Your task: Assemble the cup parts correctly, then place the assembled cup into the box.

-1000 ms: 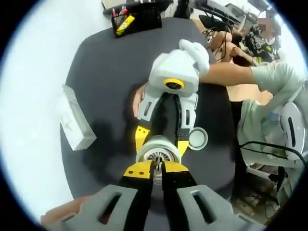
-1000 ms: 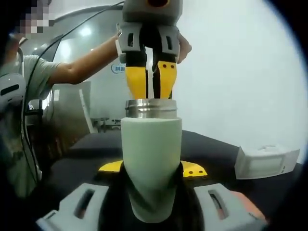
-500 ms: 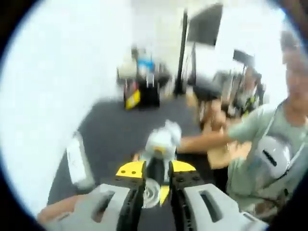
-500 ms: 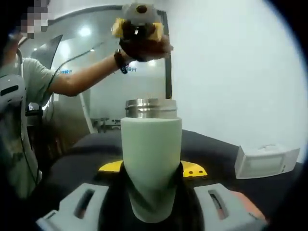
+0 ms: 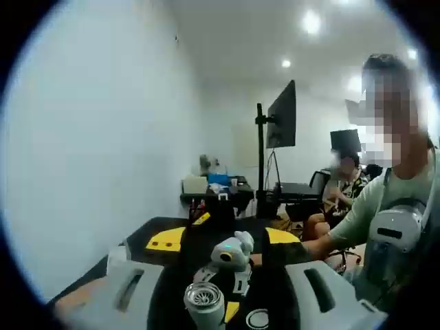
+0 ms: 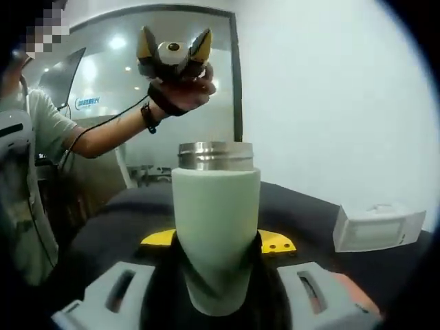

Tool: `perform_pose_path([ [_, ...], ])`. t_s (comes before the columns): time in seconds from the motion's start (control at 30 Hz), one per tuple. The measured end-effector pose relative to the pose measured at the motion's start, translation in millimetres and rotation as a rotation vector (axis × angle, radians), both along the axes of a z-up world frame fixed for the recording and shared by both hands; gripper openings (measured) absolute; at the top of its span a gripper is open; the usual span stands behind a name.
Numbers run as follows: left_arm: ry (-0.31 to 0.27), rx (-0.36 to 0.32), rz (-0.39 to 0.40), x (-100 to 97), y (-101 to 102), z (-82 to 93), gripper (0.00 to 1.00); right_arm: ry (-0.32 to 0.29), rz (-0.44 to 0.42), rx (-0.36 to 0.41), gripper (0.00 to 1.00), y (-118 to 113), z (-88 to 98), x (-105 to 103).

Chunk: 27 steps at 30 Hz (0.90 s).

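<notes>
A pale green cup (image 6: 215, 227) with a steel rim (image 6: 216, 154) stands upright between the jaws of my right gripper (image 6: 216, 240), which is shut on its body. In the left gripper view the same cup (image 5: 204, 303) shows from above, with a metal insert in its mouth, in front of the right gripper (image 5: 232, 256). My left gripper (image 5: 223, 239) is open, its yellow pads wide apart and nothing between them. A hand holds the left gripper (image 6: 173, 42) high above and left of the cup. A round white lid (image 5: 258, 318) lies on the black table (image 5: 155, 230).
A white box (image 6: 375, 227) lies on the table to the right of the cup. At the table's far end are a desk with clutter (image 5: 213, 185) and a monitor on a pole (image 5: 282, 124). The person (image 5: 392, 206) holding the grippers stands at the right.
My left gripper was shut at the cup's steel mouth; it has lifted up and away and opened. The cup stays in the right gripper, unmoved.
</notes>
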<state>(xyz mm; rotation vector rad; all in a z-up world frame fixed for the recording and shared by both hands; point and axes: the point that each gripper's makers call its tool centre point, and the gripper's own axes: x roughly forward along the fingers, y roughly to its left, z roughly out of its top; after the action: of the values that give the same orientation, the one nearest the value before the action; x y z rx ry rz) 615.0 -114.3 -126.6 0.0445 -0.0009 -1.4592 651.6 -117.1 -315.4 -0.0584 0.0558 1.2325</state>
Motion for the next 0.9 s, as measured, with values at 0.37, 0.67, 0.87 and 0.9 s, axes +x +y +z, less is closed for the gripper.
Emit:
perform_pose_path([
  [0.37,0.029,-0.043,0.014,-9.6,3,-22.2,0.69,-0.012,-0.04,0.008,0.45,-19,22.4,-1],
  [0.67,0.056,-0.038,0.039,-21.3,19,-39.2,0.68,-0.026,-0.082,-0.012,0.44,-54,39.3,-24],
  [0.87,0.07,-0.011,0.06,-30.0,26,-56.7,0.63,-0.004,-0.093,-0.012,0.43,-67,30.3,-61],
  [0.9,0.079,-0.018,0.058,-32.7,28,-57.6,0.63,0.003,-0.093,-0.013,0.43,-68,26.6,-68],
])
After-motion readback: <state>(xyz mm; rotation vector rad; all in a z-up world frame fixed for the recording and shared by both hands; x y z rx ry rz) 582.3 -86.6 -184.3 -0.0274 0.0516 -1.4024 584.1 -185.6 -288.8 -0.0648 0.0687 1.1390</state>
